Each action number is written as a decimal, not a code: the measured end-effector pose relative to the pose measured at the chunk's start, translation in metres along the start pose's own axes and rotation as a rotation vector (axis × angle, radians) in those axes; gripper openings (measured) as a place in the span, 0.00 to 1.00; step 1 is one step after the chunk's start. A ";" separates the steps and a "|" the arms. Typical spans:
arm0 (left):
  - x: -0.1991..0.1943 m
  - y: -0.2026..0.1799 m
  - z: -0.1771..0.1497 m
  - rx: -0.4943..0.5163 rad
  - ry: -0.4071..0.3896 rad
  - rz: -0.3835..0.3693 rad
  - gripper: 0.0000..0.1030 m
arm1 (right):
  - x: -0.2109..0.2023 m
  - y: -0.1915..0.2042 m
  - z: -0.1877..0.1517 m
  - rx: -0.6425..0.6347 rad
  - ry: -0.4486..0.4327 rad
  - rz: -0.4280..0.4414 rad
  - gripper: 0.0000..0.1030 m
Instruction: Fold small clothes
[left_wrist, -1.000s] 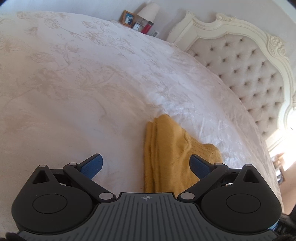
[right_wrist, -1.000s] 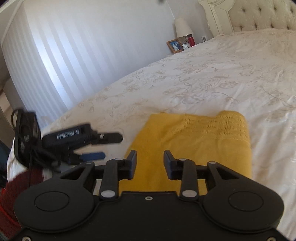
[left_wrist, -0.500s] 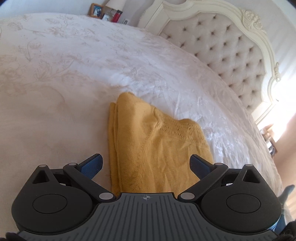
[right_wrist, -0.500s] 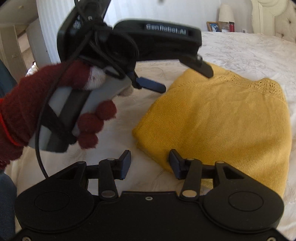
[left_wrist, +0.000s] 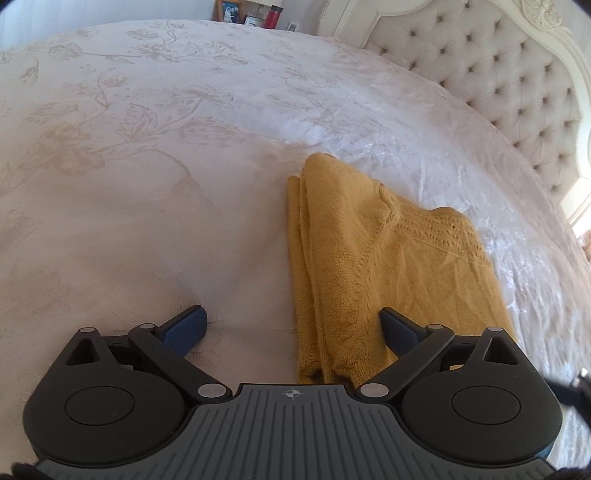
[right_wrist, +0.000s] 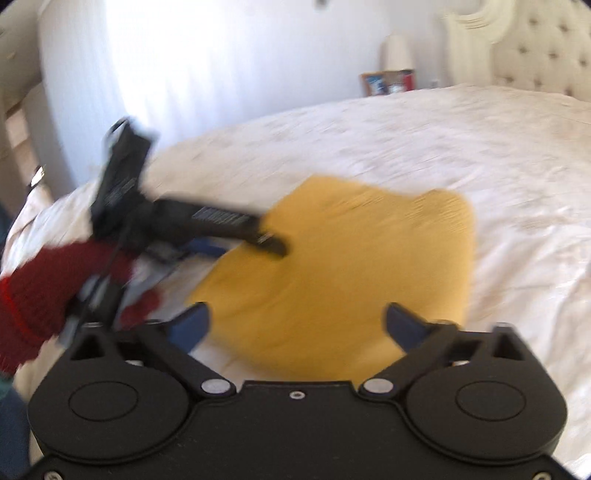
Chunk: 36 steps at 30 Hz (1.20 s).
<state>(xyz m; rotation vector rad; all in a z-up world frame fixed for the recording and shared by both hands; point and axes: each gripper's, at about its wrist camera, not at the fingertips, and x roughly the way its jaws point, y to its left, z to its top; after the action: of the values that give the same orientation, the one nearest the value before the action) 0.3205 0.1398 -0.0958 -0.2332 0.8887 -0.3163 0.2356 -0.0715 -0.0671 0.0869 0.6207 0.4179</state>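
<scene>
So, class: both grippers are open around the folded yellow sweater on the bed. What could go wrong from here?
1. The left gripper straddles only the stacked side edge of the yellow sweater; closing there may catch just some layers, so the fold could slip apart.
2. The right gripper, whose jaws have just been opening, is blurred mid-motion with nothing gripped; a hasty close may bunch the knit.
3. The bedspread is soft, so a low grab might pinch it too.

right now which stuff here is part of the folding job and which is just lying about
Part of the job:
- yellow knitted garment, folded on the bed
- left gripper, open
- right gripper, fingers just opened wide

Just lying about:
- picture frame
- red bottle
- lamp
- tufted headboard
</scene>
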 end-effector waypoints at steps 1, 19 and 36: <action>0.001 -0.001 0.000 0.004 0.000 0.002 0.97 | 0.002 -0.007 0.005 0.013 -0.008 -0.020 1.00; 0.003 -0.006 -0.005 0.056 -0.020 0.005 1.00 | 0.096 -0.140 0.045 0.331 0.100 -0.390 1.00; -0.001 -0.009 -0.009 0.084 -0.016 -0.002 0.99 | 0.169 -0.022 0.086 -0.133 0.162 -0.164 1.00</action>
<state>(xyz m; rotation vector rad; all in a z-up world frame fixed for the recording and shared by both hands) 0.3118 0.1311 -0.0976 -0.1582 0.8578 -0.3525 0.4173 -0.0190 -0.0938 -0.1248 0.7518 0.3082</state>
